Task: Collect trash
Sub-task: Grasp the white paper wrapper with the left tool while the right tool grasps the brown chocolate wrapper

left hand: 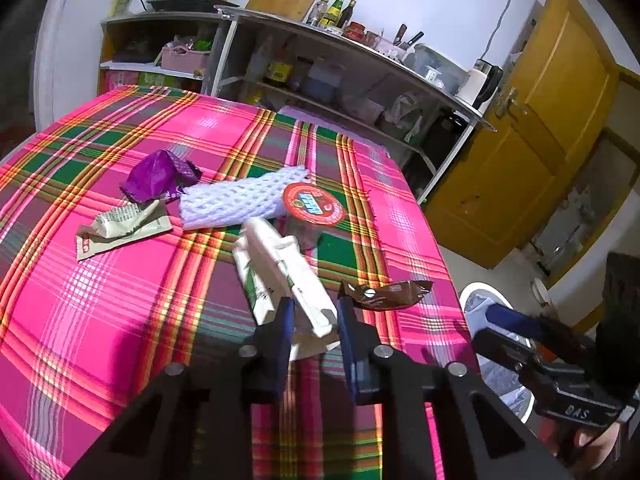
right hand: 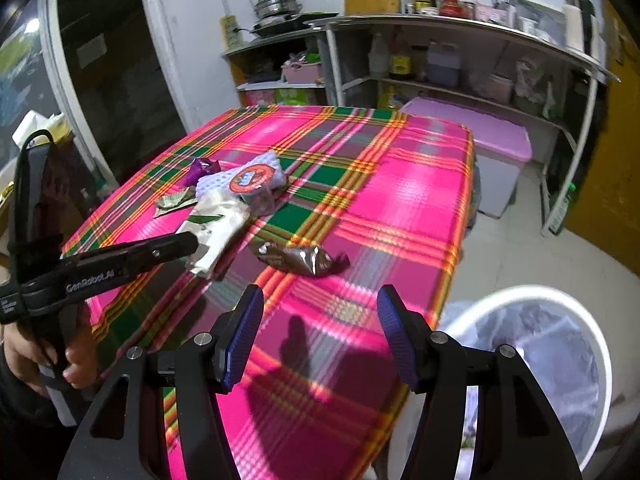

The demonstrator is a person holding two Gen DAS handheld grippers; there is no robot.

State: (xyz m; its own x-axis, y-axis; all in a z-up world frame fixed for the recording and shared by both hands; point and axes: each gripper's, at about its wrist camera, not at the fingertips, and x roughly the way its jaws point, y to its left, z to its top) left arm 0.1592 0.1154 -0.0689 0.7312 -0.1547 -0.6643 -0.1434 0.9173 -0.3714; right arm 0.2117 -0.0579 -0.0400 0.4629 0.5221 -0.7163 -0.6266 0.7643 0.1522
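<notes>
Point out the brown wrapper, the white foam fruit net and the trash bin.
brown wrapper (right hand: 298, 259): right wrist view, middle of the crinkled foil.
white foam fruit net (left hand: 236, 202): left wrist view, centre of the mesh.
trash bin (right hand: 600, 354): right wrist view, right side of the white rim.

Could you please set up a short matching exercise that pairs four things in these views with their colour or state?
Things:
1. crumpled wrapper
2. foam net sleeve
3. white package
4. bin

Colour or state:
A. pale lilac mesh, lying on the tablecloth
B. white rim, standing on the floor past the table edge
C. purple, at the far end of the litter
D. between the pads of the left gripper

Pairs: 1-C, 2-A, 3-D, 4-B
</notes>
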